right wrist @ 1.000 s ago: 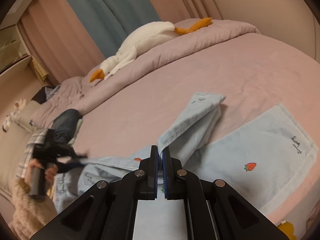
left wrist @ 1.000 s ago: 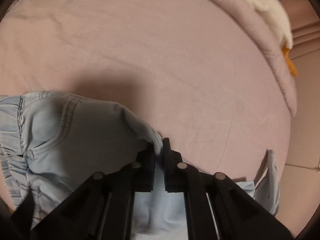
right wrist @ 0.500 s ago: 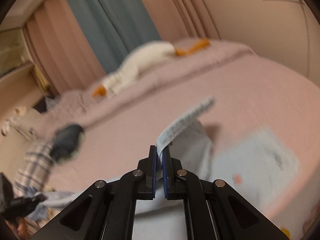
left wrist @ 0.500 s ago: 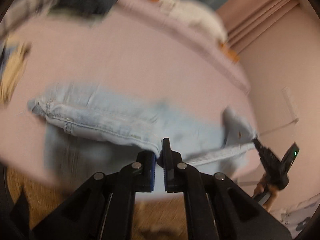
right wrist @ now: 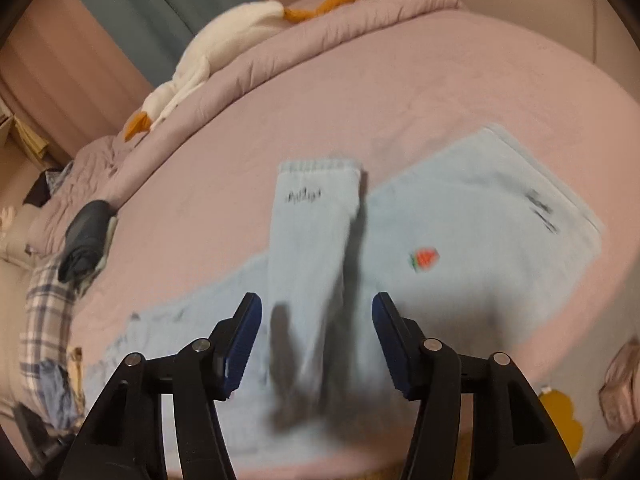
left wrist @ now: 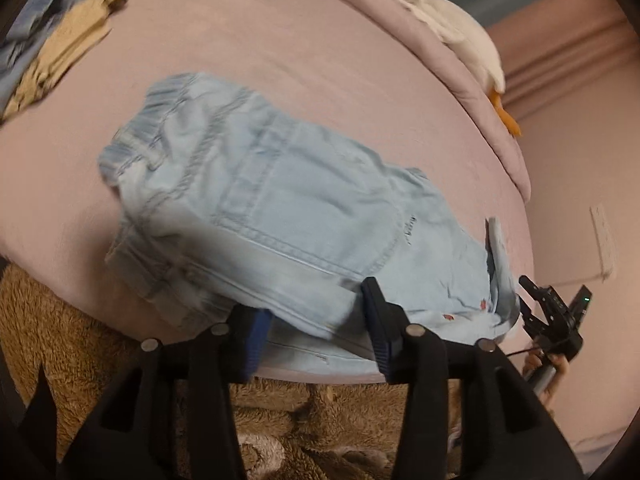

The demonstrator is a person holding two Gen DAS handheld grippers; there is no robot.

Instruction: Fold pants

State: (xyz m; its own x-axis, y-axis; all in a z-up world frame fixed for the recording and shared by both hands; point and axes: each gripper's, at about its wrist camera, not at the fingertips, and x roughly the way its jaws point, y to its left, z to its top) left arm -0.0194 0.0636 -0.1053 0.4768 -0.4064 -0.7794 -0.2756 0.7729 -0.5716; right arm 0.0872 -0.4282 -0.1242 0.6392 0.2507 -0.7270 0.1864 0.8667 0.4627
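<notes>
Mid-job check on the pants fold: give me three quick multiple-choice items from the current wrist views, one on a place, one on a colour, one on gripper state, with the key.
1. Where does the goose plush lie?
A. on the rolled quilt at the bed's far edge
B. on the pants
C. on the floor

2. What colour is the small embroidered figure on the pants?
A. yellow
B. red
C. purple

3. How do the left gripper and right gripper stand?
A. both shut on denim
B. only the left is open
C. both open

Key:
1 A, the plush stretches along the quilt ridge beyond the pants.
2 B, it shows red with a bit of green in the right wrist view.
3 C, each wrist view shows its jaws spread wide with the cloth lying loose between them.
</notes>
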